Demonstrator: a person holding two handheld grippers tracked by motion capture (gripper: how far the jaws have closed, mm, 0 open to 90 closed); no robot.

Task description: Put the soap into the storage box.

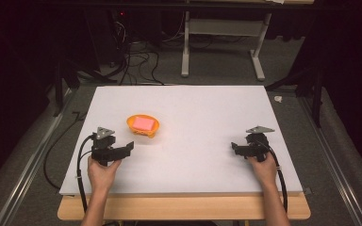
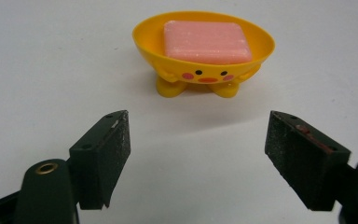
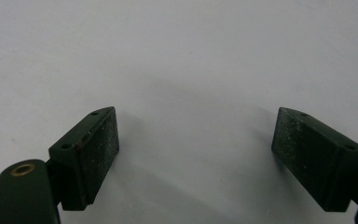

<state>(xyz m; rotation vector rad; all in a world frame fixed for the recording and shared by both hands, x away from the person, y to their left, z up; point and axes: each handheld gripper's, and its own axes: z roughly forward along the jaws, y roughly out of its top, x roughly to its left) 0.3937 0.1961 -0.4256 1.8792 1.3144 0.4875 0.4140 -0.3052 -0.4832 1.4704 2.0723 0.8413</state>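
Note:
A yellow duck-faced soap dish (image 1: 143, 125) (image 2: 205, 53) stands on the white board, left of centre, with a pink soap bar (image 1: 143, 123) (image 2: 207, 41) lying in it. My left gripper (image 1: 125, 149) (image 2: 198, 158) rests on the board just short of the dish, jaws wide apart and pointing at it, nothing between them. Over on the right side, my right gripper (image 1: 235, 148) (image 3: 196, 156) is open too, its jaws over bare board and pointing inward.
The white board (image 1: 193, 108) lies on a wooden table (image 1: 184, 209) whose front edge shows beneath it. Beyond the far edge are a grey carpet, a white table frame (image 1: 226, 42) and tangled cables (image 1: 132, 61). A cable trails from each gripper off the near edge.

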